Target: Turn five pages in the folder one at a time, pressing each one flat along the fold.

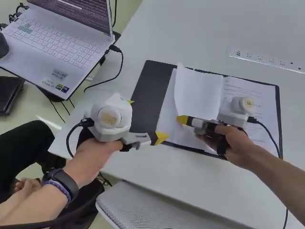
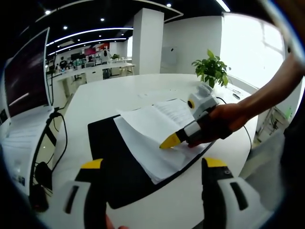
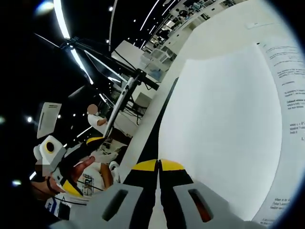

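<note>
Okay, black folder (image 1: 147,95) lying open on the smooth white table (image 1: 200,28), its matte flat cover toward 9 o'clock, thin printed sheets (image 1: 248,102) stacked inside it toward 3. One page (image 1: 198,93) is up off the stack, blank white on the face we see and curling like a sail, and the right gripper (image 1: 182,119) has its yellow-tipped jaws squeezed together on that sheet's lower edge. Its own view backs that up: the two yellow tips press into one seam, the pale sheet spreads away toward 1 o'clock, and lines of small print run down the 3 o'clock side. Left gripper (image 2: 153,166), white plastic shell, sits at 8 o'clock of the folder, jaws spread wide with nothing between them, over the cover's near corner. Its view adds a leafy green plant (image 2: 212,69) beyond the table at 1 o'clock. Head view offers a silver laptop (image 1: 57,38) at 10 o'clock, a white power strip (image 1: 267,60) at 2, and a grey chair (image 1: 143,212) at 6.
</note>
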Tool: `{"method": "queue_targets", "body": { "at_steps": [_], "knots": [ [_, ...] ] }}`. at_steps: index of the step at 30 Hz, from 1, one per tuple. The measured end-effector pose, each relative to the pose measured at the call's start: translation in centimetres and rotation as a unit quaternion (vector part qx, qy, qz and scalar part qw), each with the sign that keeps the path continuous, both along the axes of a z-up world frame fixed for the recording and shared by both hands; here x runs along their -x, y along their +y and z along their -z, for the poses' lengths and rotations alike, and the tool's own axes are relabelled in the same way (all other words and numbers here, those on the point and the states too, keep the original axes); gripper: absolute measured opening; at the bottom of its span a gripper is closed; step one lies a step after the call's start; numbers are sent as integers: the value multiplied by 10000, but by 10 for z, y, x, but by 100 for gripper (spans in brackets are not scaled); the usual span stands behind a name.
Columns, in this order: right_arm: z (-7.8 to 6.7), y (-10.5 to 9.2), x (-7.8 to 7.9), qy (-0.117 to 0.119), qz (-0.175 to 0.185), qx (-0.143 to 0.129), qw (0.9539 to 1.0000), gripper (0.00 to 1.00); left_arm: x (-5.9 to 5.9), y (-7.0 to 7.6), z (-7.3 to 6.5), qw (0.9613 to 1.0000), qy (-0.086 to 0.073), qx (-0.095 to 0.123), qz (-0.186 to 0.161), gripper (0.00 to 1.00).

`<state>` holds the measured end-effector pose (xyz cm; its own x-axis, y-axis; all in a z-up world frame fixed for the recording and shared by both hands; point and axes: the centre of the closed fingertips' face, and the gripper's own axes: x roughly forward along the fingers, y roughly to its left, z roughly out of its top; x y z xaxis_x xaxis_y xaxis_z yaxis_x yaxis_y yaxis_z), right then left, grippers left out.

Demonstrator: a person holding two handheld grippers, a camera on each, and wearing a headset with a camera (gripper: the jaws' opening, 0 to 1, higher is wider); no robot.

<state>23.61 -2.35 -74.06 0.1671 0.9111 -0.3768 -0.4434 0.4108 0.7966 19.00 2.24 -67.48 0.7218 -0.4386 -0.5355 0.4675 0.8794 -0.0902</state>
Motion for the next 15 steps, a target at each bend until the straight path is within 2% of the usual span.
{"method": "queue_targets", "body": {
  "at_steps": [5, 7, 9, 15],
  "knots": [
    [7, 9, -1, 95, -22, 8, 10000, 0, 0, 2, 0, 10000, 0, 0, -5, 82],
    [15, 11, -6, 137, -37, 16, 9999, 0, 0, 2, 0, 10000, 1, 5, -10, 82],
    [15, 13, -3, 119, -54, 49, 9999, 0, 0, 2, -1, 10000, 6, 33, -23, 82],
    [30, 15, -8, 152, -122, 88, 9998, 2, 1, 1, 2, 10000, 40, 41, -3, 82]
  ]
}}
